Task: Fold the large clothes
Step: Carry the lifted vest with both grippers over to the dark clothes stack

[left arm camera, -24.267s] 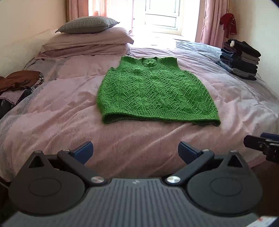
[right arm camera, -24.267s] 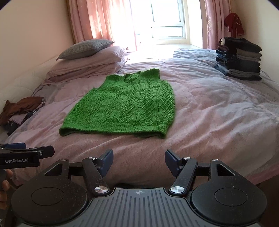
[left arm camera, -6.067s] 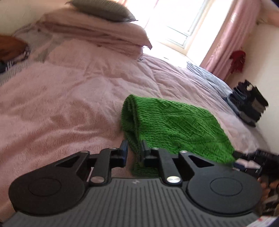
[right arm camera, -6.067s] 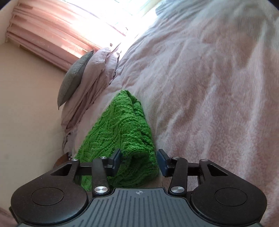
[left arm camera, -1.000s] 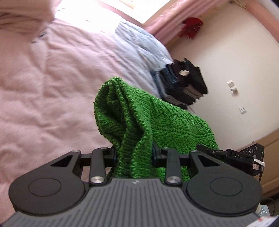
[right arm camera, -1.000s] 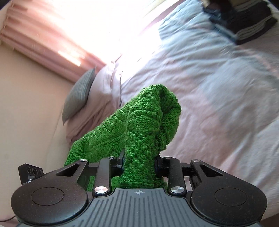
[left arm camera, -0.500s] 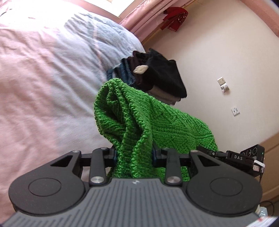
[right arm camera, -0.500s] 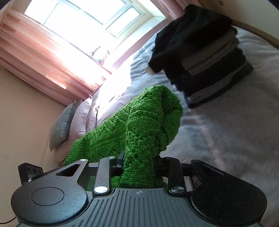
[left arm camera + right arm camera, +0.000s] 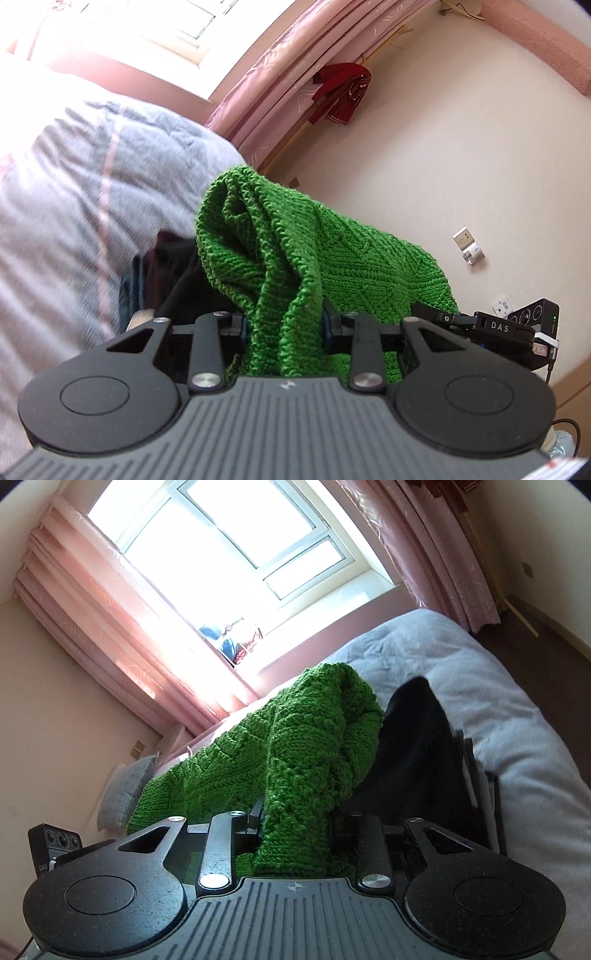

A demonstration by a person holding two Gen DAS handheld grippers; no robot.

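Closest in, the left gripper point(image 9: 282, 328) is clenched on one end of the folded green knitted vest point(image 9: 295, 258), and the right gripper point(image 9: 295, 827) is clamped on the other end, so the bundle hangs in the air between them. Just beyond, under the vest, sits the dark stack of folded clothes point(image 9: 417, 760) on the grey-lilac quilt point(image 9: 498, 709) (this looks like the place for it). To land it well, I'd say both hands should keep level and come down together, square over the stack, letting go only once the vest's weight rests on top, or the fold may slump. Farther off, pink curtains point(image 9: 280, 92) frame the bright window point(image 9: 229, 542).
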